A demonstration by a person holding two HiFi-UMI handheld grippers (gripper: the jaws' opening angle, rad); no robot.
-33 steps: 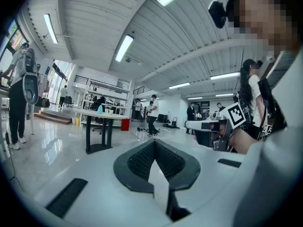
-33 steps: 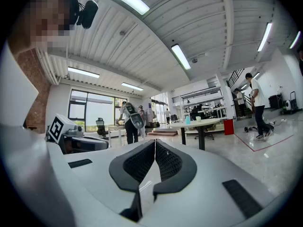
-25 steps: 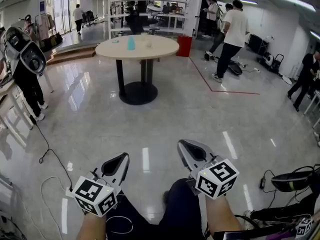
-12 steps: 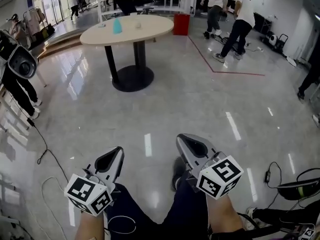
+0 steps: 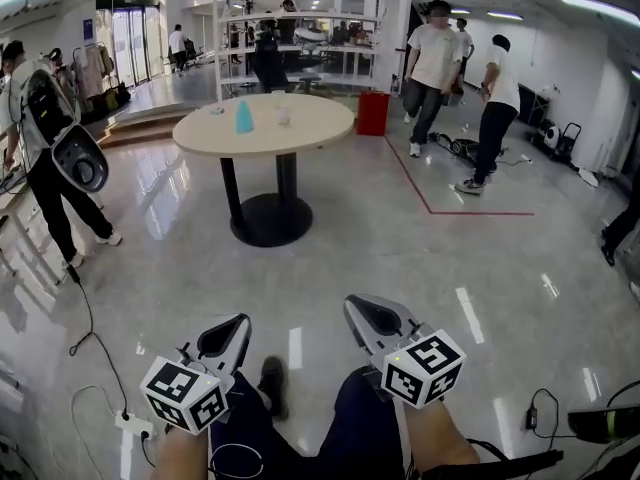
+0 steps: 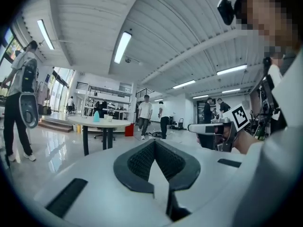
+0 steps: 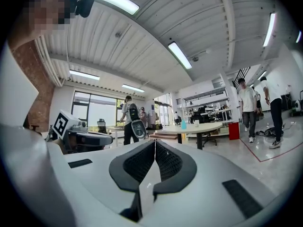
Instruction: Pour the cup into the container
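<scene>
A round beige table [image 5: 312, 118] stands far ahead on the shiny floor. On it are a light-blue container [image 5: 244, 117] and, just right of it, a small pale cup [image 5: 283, 115]. My left gripper [image 5: 232, 330] and right gripper [image 5: 362, 311] are held side by side low in the head view, pointing level towards the table and far short of it. Both are shut with nothing between the pads. The left gripper view shows its shut jaws with the table [image 6: 102, 122] and blue container [image 6: 96, 116] beyond. The right gripper view shows the same blue container [image 7: 183, 124] beyond its own shut jaws.
A person with a backpack [image 5: 45, 158] stands at the left. Two people [image 5: 430, 58] walk at the back right near a red bin [image 5: 372, 114]. Cables and a power strip [image 5: 130, 426] lie on the floor at the lower left. White shelving stands behind the table.
I have walked across the floor and the table looks slightly nearer. Both grippers kept their shut, side-by-side pose. The people at the back right have shifted position.
</scene>
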